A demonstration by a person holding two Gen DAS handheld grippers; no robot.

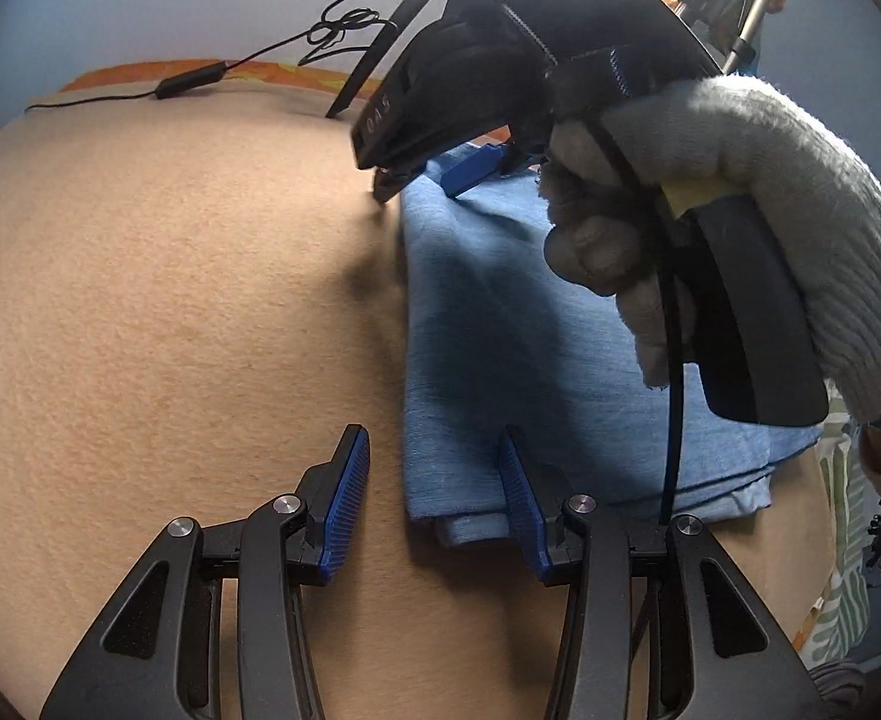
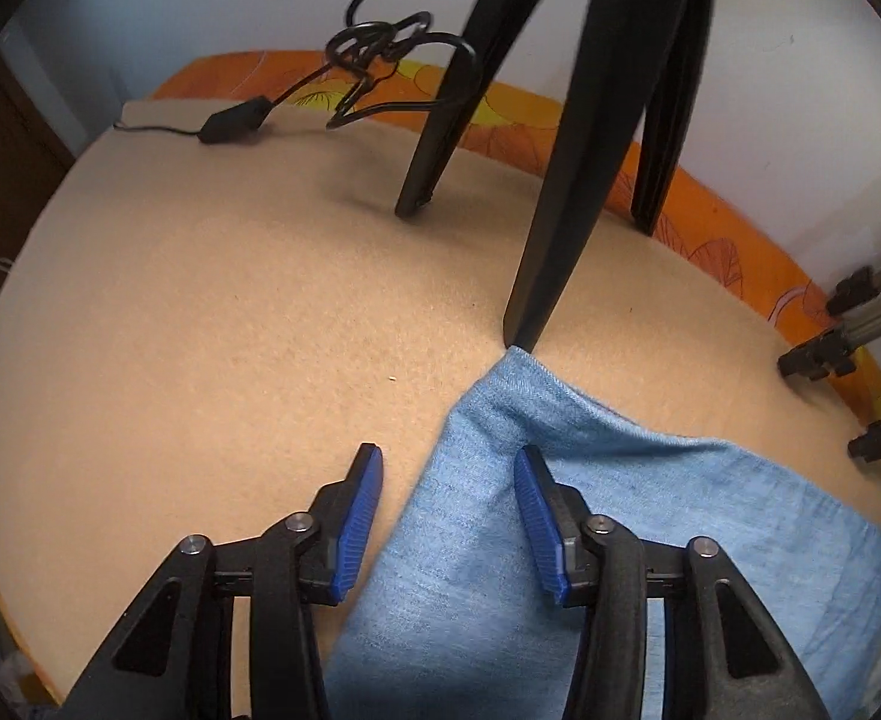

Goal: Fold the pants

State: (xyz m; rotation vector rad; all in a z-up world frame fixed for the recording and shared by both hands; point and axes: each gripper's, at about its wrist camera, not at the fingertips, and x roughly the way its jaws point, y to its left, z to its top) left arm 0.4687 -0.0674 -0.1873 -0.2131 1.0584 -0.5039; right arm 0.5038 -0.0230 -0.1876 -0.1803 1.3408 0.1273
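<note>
The light blue pants (image 1: 536, 354) lie folded in layers on the tan blanket (image 1: 158, 312). My left gripper (image 1: 434, 480) is open and empty, its jaws straddling the near left corner of the folded pants. The right gripper, held by a gloved hand (image 1: 758, 192), hovers over the far end of the pants, one blue fingertip (image 1: 476, 171) showing. In the right wrist view my right gripper (image 2: 446, 501) is open and empty, straddling the left edge of the pants (image 2: 560, 516), whose far corner lies by a black tripod leg (image 2: 560, 180).
Black tripod legs (image 2: 446, 114) stand on the blanket at the back. A black cable with an inline box (image 2: 236, 120) lies at the far left. Metal stand tubes (image 2: 860, 312) are at the right. An orange sheet (image 2: 710, 228) edges the bed.
</note>
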